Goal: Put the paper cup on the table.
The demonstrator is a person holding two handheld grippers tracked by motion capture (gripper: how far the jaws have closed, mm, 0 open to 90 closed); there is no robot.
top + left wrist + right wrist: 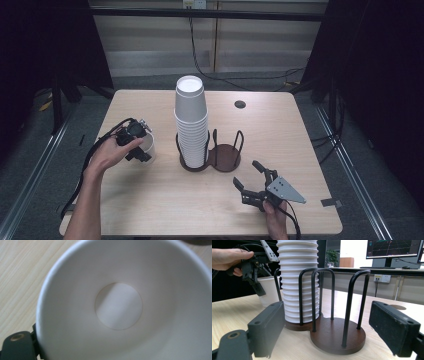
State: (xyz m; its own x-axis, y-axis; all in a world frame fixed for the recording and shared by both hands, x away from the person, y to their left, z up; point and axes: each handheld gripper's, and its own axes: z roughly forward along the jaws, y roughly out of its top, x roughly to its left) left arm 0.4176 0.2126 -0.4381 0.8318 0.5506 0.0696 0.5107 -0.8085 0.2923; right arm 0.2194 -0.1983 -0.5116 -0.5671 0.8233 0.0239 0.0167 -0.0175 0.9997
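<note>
White paper is the stuff at risk: a single white paper cup (pixel 148 146) stands upright on the pale wood-grain desk (pixel 165 210), at about nine o'clock from the dark wooden two-bay cup holder with black wire hoops (pixel 224 156). The left gripper (pixel 134 142) sits over its rim; the left gripper view looks straight down into the cup, one black jaw outside the wall at lower left. The other jaw is hidden, so I cannot tell whether the wall is pinched. If it is, a hard squeeze would buckle the thin wall, and a loose one could let the cup slip or tip on lifting.

The tall stack of white paper cups (pixel 190 122) fills the holder's nine o'clock bay and rises well above the hoops, so a sideways knock might topple it. The three o'clock bay is bare. The right gripper (pixel 253 178), at about five o'clock from the holder, hangs with its jaws spread wide and holding nothing; pushed forward, it could catch a hoop and drag the base.
</note>
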